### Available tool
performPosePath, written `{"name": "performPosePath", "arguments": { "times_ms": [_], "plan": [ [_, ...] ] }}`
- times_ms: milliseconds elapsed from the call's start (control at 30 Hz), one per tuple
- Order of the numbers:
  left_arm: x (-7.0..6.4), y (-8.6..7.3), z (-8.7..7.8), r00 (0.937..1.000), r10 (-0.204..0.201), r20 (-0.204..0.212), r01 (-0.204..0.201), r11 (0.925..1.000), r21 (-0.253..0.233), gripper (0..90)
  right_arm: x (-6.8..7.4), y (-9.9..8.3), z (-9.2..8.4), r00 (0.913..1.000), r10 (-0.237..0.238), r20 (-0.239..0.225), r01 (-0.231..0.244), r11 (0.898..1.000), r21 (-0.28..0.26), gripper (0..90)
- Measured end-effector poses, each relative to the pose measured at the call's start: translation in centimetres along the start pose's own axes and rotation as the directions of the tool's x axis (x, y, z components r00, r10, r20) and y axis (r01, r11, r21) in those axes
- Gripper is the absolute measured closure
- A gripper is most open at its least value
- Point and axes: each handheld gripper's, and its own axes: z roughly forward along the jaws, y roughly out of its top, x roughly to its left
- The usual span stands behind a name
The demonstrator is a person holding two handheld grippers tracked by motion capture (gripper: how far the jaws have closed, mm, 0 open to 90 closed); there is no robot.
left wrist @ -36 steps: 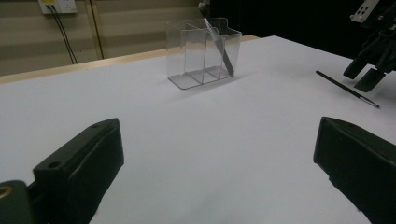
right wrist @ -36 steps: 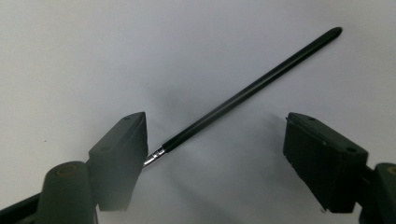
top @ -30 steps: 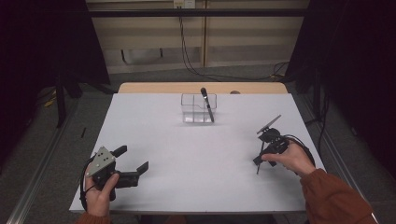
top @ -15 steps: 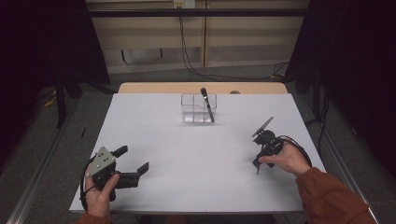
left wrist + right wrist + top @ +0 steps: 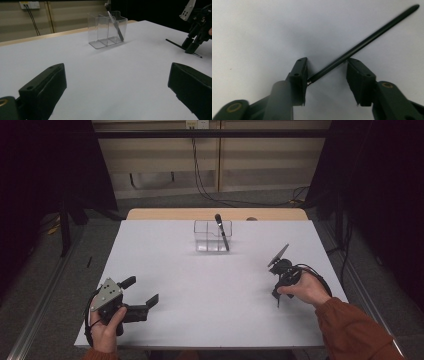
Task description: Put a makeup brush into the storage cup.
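A smooth, matte white counter (image 5: 200, 290) carries everything here. Near its far edge stands a clear plastic organizer (image 5: 212, 236), box-shaped with thin glossy walls and inner dividers; a dark, slim pen-like tool (image 5: 221, 232) leans tilted inside it, its top poking above the rim.

The thing in hand is a thin black rod (image 5: 362, 45), straight, round in section and slightly glossy, with a rounded far tip and a small metallic glint at its near end. It lies flat on the counter at the right side, well apart from the organizer. The right gripper (image 5: 327, 75) points down over it, and the rod runs slantwise between the blocky black fingers (image 5: 298, 75). Its near end lies against the inner face of one finger, and it passes right at the tip of the other. The fingers have just been closing on it, yet a clear gap remains between them, so the rod isn't clamped.

The left gripper (image 5: 142, 292) rests low over the counter's near left corner, its chunky matte black fingers (image 5: 45, 87) spread wide, nothing between them.
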Motion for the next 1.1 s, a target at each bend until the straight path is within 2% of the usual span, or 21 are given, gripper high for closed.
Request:
{"name": "performPosePath", "arguments": {
  "times_ms": [300,400,567,867,1100],
  "plan": [
    [-0.1,0.0,0.0,1.0,0.004,0.003,-0.004,1.0,0.0,2.0,-0.3,0.1,-0.1,0.9999,-0.007,-0.008,0.007,1.0,0.016,69.8],
    [0.0,0.0,0.0,1.0,0.004,0.003,-0.004,1.0,-0.001,2.0,-0.6,0.0,-0.1,0.9999,0.002,-0.012,-0.002,1.0,0.003,78.5],
    [0.0,0.0,0.0,1.0,0.004,0.005,-0.004,1.0,0.0,2.0,-0.9,-0.1,-0.1,0.9997,0.01,-0.024,-0.01,1.0,-0.005,85.4],
    [0.0,-0.1,0.0,1.0,-0.001,-0.001,0.001,1.0,0.004,2.0,-1.1,0.1,-0.1,0.9994,0.002,-0.035,-0.002,1.0,0.01,86.4],
    [0.1,-0.1,-0.1,1.0,-0.004,-0.009,0.004,1.0,0.006,2.0,-1.2,-0.2,-0.3,0.999,-0.003,-0.044,0.003,1.0,-0.011,86.5]
  ]
}}
